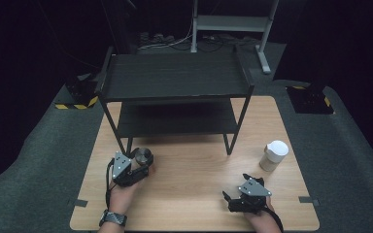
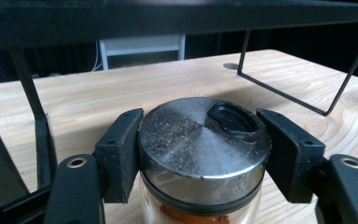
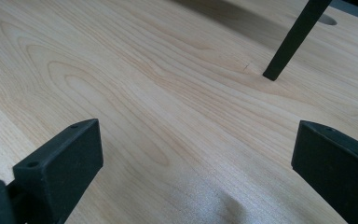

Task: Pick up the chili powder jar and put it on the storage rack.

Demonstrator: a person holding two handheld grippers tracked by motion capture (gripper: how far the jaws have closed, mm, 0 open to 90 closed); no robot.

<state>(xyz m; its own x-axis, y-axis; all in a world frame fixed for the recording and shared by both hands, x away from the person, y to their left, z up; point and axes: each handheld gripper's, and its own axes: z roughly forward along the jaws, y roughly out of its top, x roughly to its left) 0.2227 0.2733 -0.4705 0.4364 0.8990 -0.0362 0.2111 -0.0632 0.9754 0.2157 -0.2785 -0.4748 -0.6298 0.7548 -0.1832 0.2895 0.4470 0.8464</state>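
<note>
A glass jar (image 1: 143, 156) with a brushed steel lid (image 2: 200, 140) and orange-red powder inside stands on the wooden table (image 1: 189, 170), just in front of the rack's front left leg. My left gripper (image 1: 142, 165) is shut on the jar, its two black pads (image 2: 121, 154) pressed against the lid's sides. My right gripper (image 1: 236, 187) rests low over the table near the front right; its jaws stand wide apart over bare wood (image 3: 168, 116), open with nothing between them.
A black two-tier metal rack (image 1: 175, 77) stands on the far half of the table, one thin leg (image 3: 293, 39) ahead of my right gripper. A beige cup with a white lid (image 1: 274, 155) stands at the right. Dark floor surrounds the table.
</note>
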